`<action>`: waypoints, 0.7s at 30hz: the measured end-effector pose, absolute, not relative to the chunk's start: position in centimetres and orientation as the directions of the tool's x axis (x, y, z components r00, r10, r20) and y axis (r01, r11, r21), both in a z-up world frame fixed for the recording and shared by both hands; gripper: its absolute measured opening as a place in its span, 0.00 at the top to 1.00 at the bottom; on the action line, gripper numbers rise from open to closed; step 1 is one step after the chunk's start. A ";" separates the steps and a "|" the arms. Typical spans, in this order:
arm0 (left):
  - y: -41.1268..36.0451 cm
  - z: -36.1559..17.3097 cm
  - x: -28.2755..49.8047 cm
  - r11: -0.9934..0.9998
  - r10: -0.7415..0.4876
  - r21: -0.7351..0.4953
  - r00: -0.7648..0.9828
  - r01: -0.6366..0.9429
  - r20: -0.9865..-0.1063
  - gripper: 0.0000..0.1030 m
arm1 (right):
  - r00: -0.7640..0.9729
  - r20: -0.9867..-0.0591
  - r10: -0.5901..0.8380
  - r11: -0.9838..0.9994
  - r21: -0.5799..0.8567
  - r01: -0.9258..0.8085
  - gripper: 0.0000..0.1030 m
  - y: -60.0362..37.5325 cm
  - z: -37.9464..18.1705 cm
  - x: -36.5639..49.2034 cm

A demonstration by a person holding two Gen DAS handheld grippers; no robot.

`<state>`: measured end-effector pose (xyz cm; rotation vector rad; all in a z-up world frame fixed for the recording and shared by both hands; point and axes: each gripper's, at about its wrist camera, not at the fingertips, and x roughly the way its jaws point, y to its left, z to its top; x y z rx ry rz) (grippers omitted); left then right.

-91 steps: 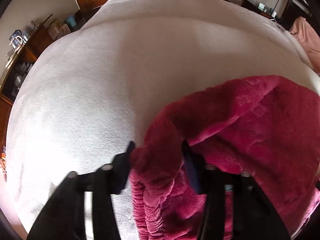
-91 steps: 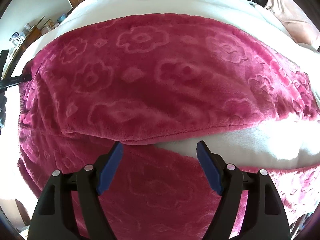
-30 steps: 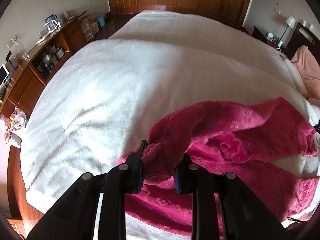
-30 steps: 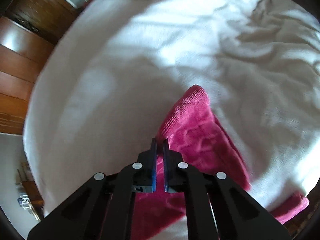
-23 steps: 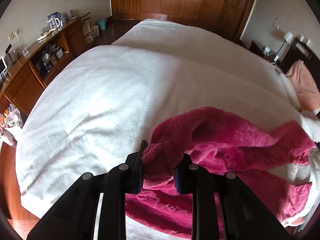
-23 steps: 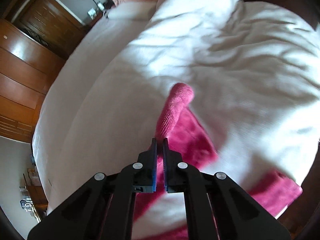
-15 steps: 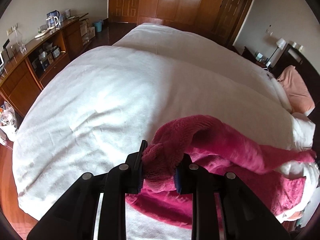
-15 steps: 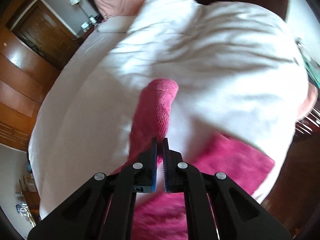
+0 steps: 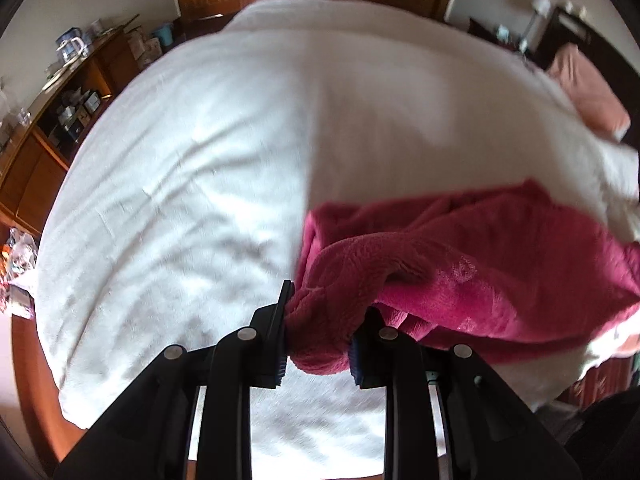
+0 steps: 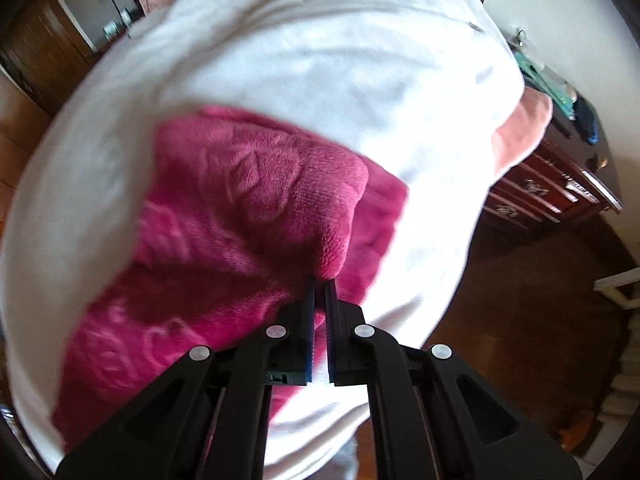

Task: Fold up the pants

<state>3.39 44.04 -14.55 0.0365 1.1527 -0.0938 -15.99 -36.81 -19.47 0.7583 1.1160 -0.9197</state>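
Note:
The pants [image 9: 480, 264] are thick crimson fleece with an embossed flower pattern, lying on a white bed. My left gripper [image 9: 320, 320] is shut on a bunched end of the pants and holds it just above the bed's near edge; the fabric stretches off to the right. In the right wrist view the pants [image 10: 224, 216] spread over the bed, one leg folded onto the other. My right gripper [image 10: 320, 286] is shut on the ribbed cuff edge, near the bed's right side.
The white bedspread [image 9: 248, 140] fills most of both views. A wooden shelf unit with a kettle [image 9: 72, 48] stands left. A pink pillow [image 9: 588, 92] lies far right. A dark dresser [image 10: 552, 188] and wooden floor [image 10: 540, 312] lie beside the bed.
Both grippers have carried the held leg across, so it now lies over the other leg. The left gripper has come lower toward the bed. The right view has swung toward the bed's side.

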 end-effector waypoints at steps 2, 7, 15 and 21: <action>43.8 -15.5 3.0 0.994 -0.043 -0.002 0.383 0.106 -0.923 0.75 | 0.138 -0.961 -0.238 0.452 0.016 0.892 0.96 -36.3 -20.5 -16.2; 43.8 -17.5 2.1 0.991 0.023 0.067 0.336 0.119 -0.941 0.72 | 0.069 -0.959 -0.273 0.522 -0.087 0.848 0.88 -34.9 -22.2 -15.6; 46.0 -18.7 0.1 0.995 0.043 0.069 0.306 0.074 -0.951 0.50 | 0.053 -0.935 -0.351 0.538 -0.156 0.829 0.57 -33.9 -20.0 -15.0; 46.9 -19.0 -0.2 1.000 0.022 0.026 0.317 0.008 -0.948 0.50 | 0.048 -0.918 -0.393 0.531 -0.185 0.827 0.57 -33.0 -18.1 -14.2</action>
